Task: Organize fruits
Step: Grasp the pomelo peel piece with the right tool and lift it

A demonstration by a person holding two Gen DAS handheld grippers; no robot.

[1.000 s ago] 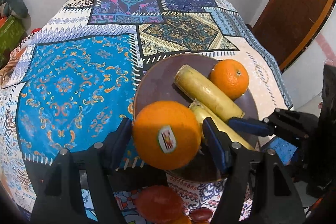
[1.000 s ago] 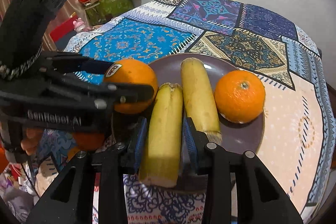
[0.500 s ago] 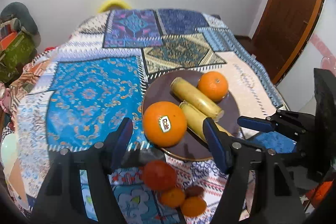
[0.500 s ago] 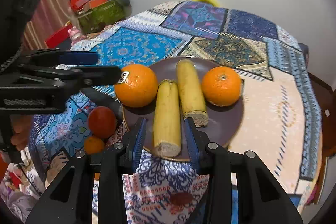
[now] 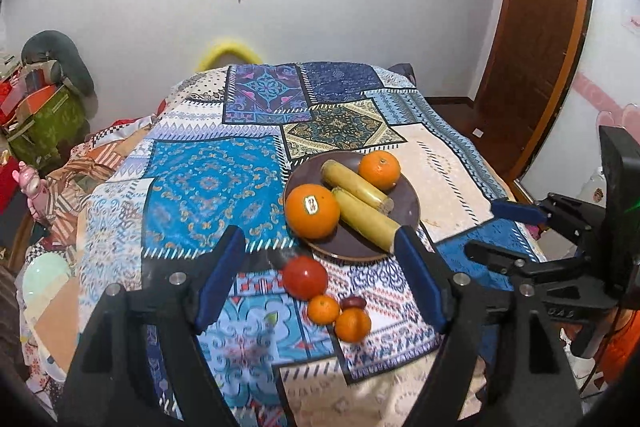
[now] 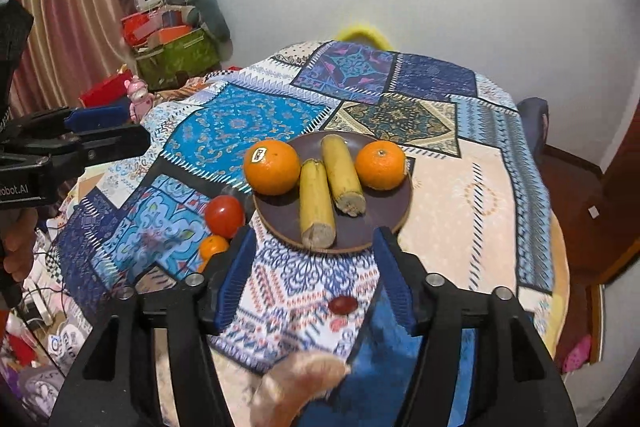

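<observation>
Now both tools hang spread and empty. Round red tomato (image 5: 305,277) lies just ahead of left tool (image 5: 320,277), nearer than right tool (image 6: 314,281).

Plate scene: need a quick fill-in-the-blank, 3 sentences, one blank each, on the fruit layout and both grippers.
1. The plate holds two oranges and ____ bananas.
2. The sticker is on the ____ orange in the right wrist view.
3. Both the left gripper and the right gripper are ____ and hold nothing.

Missing words: two; left; open
</observation>
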